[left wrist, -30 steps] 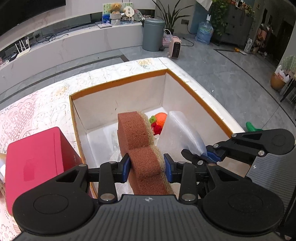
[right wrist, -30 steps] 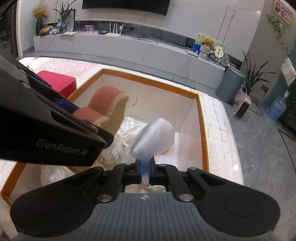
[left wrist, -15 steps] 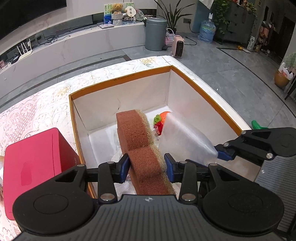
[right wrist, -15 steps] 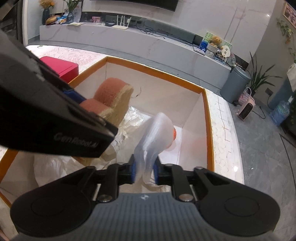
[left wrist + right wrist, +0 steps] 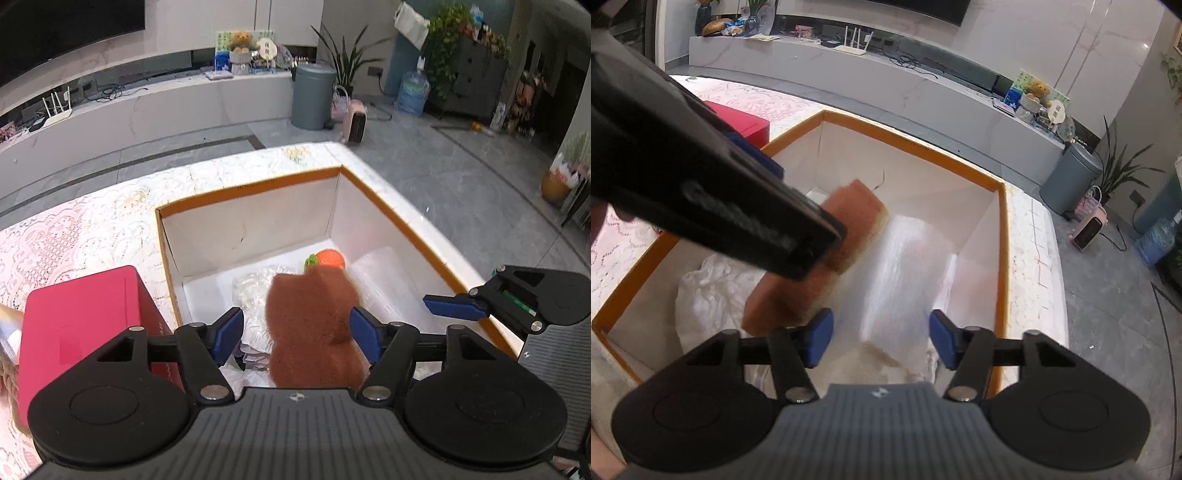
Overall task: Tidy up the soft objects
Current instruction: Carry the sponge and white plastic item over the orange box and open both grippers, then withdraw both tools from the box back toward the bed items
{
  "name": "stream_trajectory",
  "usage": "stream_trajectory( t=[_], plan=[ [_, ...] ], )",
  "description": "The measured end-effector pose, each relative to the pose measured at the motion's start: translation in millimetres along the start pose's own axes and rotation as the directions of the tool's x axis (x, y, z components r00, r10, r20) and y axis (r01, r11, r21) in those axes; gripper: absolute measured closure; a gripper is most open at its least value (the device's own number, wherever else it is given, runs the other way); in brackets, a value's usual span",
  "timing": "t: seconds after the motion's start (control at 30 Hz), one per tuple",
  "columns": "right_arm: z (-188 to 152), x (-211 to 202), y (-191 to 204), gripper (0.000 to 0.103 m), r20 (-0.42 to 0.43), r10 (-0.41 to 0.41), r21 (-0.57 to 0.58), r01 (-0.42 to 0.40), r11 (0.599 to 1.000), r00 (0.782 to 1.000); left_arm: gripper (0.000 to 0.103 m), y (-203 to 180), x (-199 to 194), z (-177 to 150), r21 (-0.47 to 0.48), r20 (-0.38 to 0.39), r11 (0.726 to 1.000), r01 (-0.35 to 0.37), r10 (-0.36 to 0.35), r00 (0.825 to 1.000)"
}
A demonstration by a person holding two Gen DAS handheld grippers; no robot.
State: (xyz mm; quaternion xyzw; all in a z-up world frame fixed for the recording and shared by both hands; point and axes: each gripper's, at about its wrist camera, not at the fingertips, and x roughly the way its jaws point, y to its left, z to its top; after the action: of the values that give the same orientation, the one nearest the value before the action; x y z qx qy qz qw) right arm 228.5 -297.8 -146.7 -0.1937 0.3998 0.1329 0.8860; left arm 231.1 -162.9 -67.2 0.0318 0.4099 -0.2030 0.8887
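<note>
A brown sponge lies blurred between the spread blue pads of my open left gripper, inside the orange-rimmed white box. In the right wrist view the sponge tilts beside a clear bubble-wrap pack, also blurred, below my open right gripper. The box rim shows there too. An orange strawberry toy sits at the box's far side. Crumpled clear plastic and white wrapping lie on the box floor.
A red box stands left of the white box on the lace tablecloth. The right gripper reaches in over the box's right wall. The left gripper's body crosses the right wrist view.
Both grippers have opened. The sponge left the left gripper's grip and the bubble-wrap pack left the right gripper's grip; both are dropping into the box.
</note>
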Motion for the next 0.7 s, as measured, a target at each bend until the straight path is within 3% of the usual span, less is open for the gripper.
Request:
stream_trajectory(
  t=[0.2,0.7],
  plan=[
    [-9,-16,0,0.031,0.001,-0.01,0.023,0.01,1.0,1.0,0.021,6,-21,-10,-0.057,0.042,0.998,0.018,-0.016,0.999],
    [-33,-70,13,0.03,0.111,-0.097,0.201,0.074,0.977,0.989,0.025,26,-67,-49,-0.132,0.116,0.991,0.01,0.006,0.993]
  ],
)
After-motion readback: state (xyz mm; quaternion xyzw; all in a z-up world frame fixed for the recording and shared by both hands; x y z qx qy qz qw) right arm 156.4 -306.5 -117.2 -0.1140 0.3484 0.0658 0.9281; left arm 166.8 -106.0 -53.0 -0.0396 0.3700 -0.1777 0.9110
